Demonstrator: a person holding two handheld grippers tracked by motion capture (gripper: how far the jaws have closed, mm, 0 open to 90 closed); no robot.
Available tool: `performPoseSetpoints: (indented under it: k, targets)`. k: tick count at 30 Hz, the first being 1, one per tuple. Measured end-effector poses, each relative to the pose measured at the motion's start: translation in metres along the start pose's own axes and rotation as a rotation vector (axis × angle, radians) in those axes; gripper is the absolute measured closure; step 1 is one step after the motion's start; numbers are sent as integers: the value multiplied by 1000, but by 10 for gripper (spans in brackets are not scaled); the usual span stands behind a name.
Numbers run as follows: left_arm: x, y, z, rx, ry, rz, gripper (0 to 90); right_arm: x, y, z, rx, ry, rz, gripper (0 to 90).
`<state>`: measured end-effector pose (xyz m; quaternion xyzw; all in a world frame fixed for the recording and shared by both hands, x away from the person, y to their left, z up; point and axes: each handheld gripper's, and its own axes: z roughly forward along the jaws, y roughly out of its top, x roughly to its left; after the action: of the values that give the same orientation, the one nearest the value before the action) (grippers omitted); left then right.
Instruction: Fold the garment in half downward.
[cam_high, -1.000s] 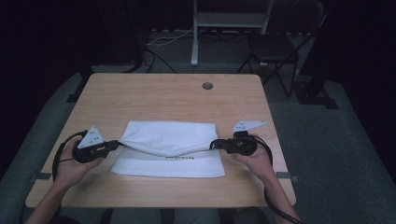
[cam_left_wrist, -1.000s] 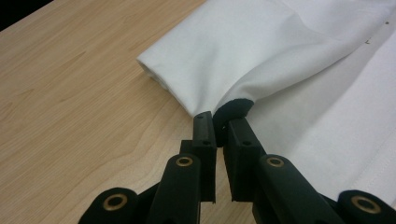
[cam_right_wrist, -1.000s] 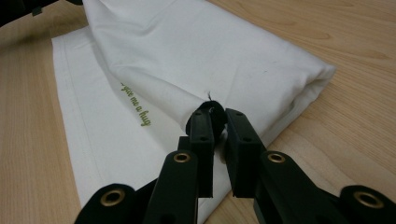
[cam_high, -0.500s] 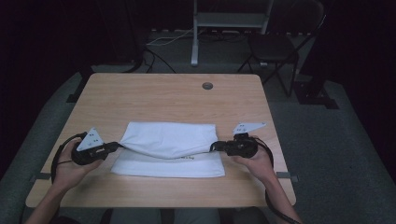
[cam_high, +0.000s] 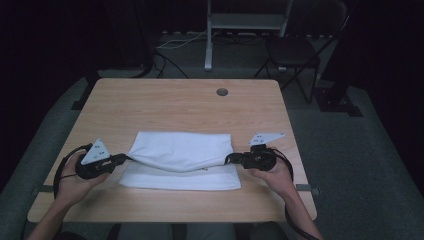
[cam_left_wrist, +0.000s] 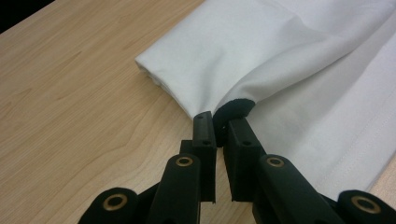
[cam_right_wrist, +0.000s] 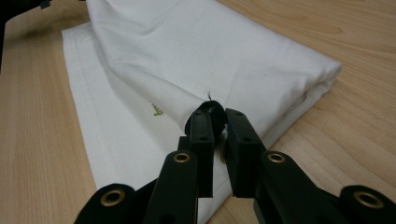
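Observation:
A white folded cloth (cam_high: 180, 150) lies on the near half of the wooden table (cam_high: 175, 105). My left gripper (cam_high: 125, 158) is at its left end, shut on a corner of the lifted upper layer. In the left gripper view the jaws (cam_left_wrist: 219, 122) pinch that corner of the cloth (cam_left_wrist: 261, 51), with a dark pad showing at the pinch. At the cloth's right end, my right gripper (cam_high: 230, 159) is shut on the opposite corner. The right gripper view has the jaws (cam_right_wrist: 217, 116) closed on the cloth (cam_right_wrist: 196, 51), whose lower layer lies flat beneath.
A round cable hole (cam_high: 222, 92) sits near the table's far edge. Beyond the table stand a dark chair (cam_high: 295, 50) and a metal frame (cam_high: 245, 20), with cables on the floor. Bare wood surrounds the cloth on all sides.

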<state>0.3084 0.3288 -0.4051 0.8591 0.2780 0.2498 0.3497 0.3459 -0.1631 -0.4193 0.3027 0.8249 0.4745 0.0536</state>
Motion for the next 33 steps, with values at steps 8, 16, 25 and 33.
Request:
performPoseSetpoints:
  k: [8, 16, 25, 33]
  targets:
    - [-3, -3, -3, 1, -5, 1, 838, 3, -2, -3, 0, 4, 0, 825]
    - [-7, -5, -5, 4, -12, 9, 838, 4, -3, -5, 3, 2, -3, 824]
    - [-13, -5, -10, 5, -16, 25, 838, 7, -5, -8, 3, 4, -13, 825]
    - [-16, -6, -11, 7, -17, 30, 838, 8, -8, -10, 4, 7, -12, 825]
